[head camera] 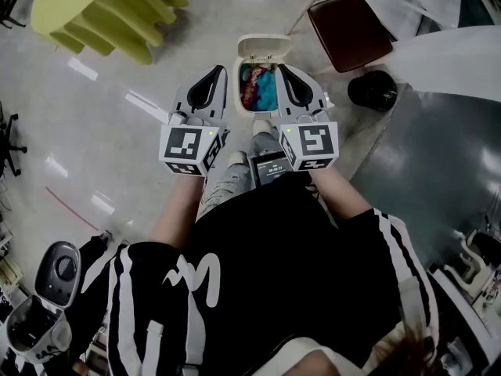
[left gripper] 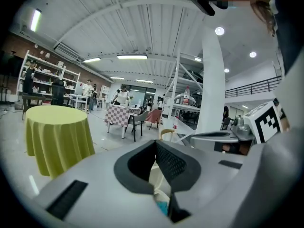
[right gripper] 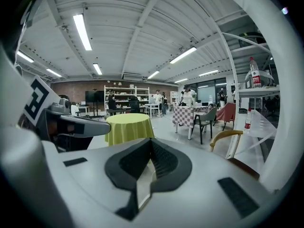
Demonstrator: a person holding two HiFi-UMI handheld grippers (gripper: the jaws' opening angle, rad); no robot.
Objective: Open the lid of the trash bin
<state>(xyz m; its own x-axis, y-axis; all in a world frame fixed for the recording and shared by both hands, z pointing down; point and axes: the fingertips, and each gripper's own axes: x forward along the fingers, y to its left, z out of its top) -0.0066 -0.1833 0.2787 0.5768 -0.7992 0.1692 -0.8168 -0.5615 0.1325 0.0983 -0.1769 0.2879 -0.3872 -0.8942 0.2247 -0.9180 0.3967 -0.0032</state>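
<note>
A small white trash bin (head camera: 244, 92) stands on the floor in front of the person, its lid (head camera: 262, 48) tipped up and back. Blue and mixed-coloured rubbish shows inside. In the head view my left gripper (head camera: 220, 70) hovers at the bin's left side and my right gripper (head camera: 281, 69) at its right side, both above the rim. Each gripper's jaws meet at the tips with nothing between them. The left gripper (left gripper: 155, 144) view shows the bin's white rim through the slit below the tips. In its own view the right gripper (right gripper: 151, 142) is shut too.
A yellow-green clothed round table (head camera: 109, 10) stands far left, a brown chair (head camera: 348, 30) and a black round object (head camera: 373, 90) far right. A white table edge (head camera: 450, 57) lies at the right. The person's shoes (head camera: 227, 180) stand just before the bin.
</note>
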